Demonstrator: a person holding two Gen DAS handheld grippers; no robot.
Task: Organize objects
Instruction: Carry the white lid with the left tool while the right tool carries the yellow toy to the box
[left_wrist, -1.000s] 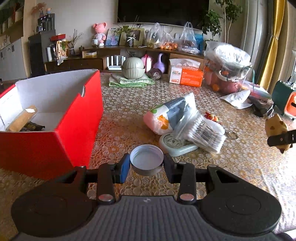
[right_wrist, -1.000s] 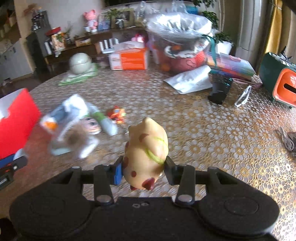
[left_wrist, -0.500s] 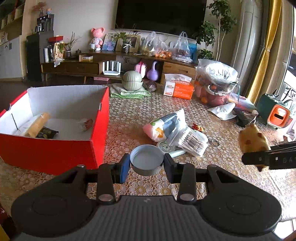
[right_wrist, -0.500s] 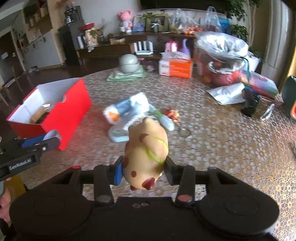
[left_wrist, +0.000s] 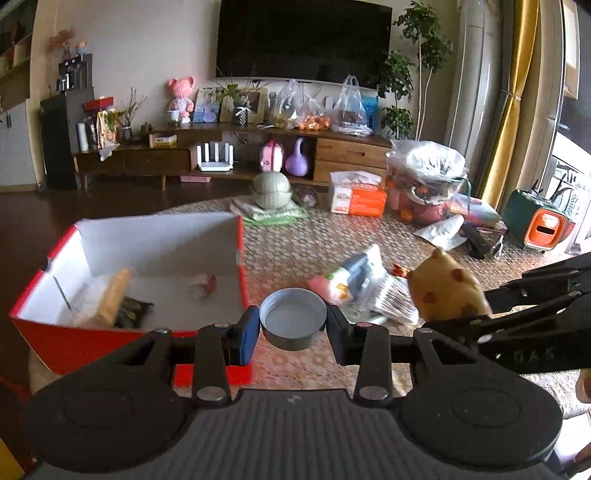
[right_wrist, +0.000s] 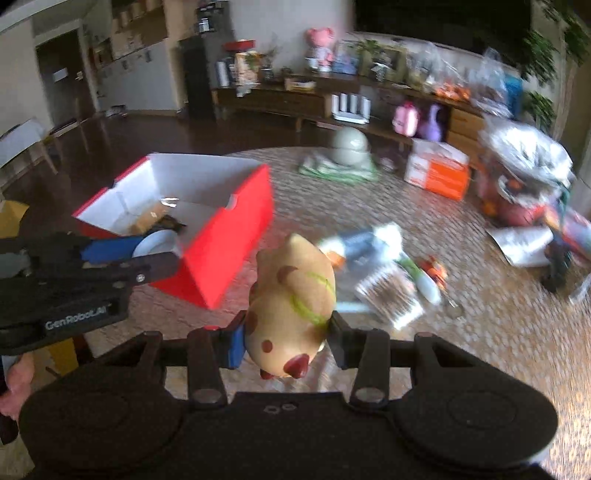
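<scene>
Now L gripper (left_wrist: 293, 325) jaws clamp white lid (left_wrist: 293, 318), R gripper (right_wrist: 286, 343) jaws clamp spotted toy (right_wrist: 291, 302).

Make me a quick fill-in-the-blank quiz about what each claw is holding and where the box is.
1. The left claw is shut on a round ____.
2. The right claw grips a tan spotted ____.
3. The box is white inside and ____ outside.
4. In the right wrist view, the box sits to the ____ of the toy.

Missing words: lid; toy; red; left

"GenRobot.AI" on left tongs (right_wrist: 147, 254) body; other labels too blurred to read
</scene>
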